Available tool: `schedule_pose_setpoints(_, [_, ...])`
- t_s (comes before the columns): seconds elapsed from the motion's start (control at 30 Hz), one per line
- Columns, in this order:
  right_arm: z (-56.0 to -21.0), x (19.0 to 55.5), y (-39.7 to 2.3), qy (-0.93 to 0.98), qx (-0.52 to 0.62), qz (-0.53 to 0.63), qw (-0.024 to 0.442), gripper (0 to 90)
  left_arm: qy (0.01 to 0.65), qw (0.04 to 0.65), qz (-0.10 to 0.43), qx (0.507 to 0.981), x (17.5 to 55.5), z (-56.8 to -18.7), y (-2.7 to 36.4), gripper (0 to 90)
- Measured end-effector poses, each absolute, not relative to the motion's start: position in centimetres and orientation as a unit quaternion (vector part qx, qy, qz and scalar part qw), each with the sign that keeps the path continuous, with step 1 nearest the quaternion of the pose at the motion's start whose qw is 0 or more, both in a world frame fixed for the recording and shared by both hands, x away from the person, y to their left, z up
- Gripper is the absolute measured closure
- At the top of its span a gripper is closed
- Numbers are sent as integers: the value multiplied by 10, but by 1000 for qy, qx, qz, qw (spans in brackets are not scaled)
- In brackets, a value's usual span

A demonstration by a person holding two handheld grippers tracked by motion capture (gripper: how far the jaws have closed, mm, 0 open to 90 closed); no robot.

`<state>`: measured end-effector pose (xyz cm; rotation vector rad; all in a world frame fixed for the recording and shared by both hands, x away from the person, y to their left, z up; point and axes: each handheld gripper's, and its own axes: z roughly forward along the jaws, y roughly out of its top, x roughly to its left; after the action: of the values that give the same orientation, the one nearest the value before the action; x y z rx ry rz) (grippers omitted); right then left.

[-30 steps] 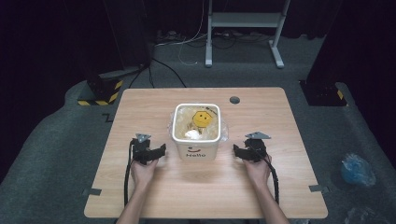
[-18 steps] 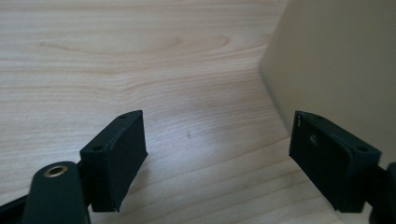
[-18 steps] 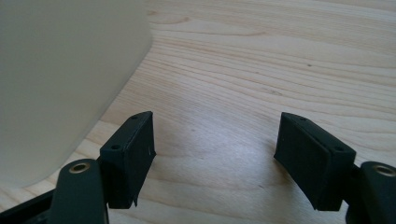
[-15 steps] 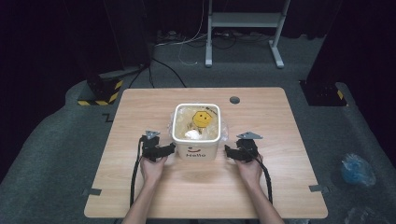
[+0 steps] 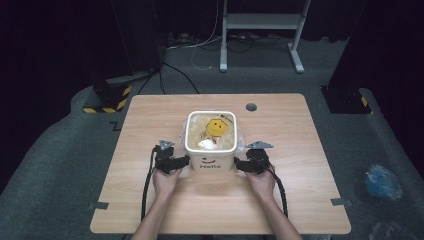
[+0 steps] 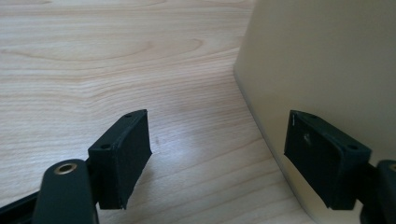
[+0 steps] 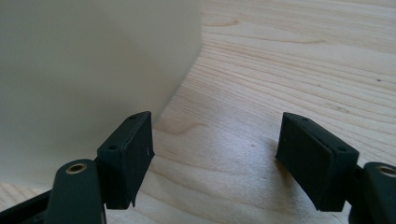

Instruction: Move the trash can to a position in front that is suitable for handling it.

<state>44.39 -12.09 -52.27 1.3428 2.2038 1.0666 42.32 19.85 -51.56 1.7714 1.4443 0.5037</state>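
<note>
Forearms enter from the bottom edge of the high view, each hand holding one gripper low over the wooden table. Left hand holds the left gripper against the left side of a cream square tub. Right hand holds the right gripper against the tub's right side.

Left gripper view: both black jaws stand wide apart with bare tabletop between them; the jaw nearer the tub lies just beside the tub wall. Contact cannot be confirmed. Nothing is gripped.

Right gripper view: jaws likewise spread wide, holding nothing; one jaw sits close to the tub wall.

Tub position: near the table centre, upright, marked "Hello" on its front face. It holds a yellow smiley-face item and a white lump, over clear plastic lining.

Farther back, a dark round hole lies in the tabletop. Beyond the table, a metal stand rests on grey carpet.
</note>
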Motion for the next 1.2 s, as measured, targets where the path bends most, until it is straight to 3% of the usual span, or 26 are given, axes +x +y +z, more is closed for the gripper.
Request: schedule_pose_setpoints(1.2, [-521, 416, -171, 773, 472, 382, 183, 299, 514, 377, 209, 742, 411, -509, 148, 250])
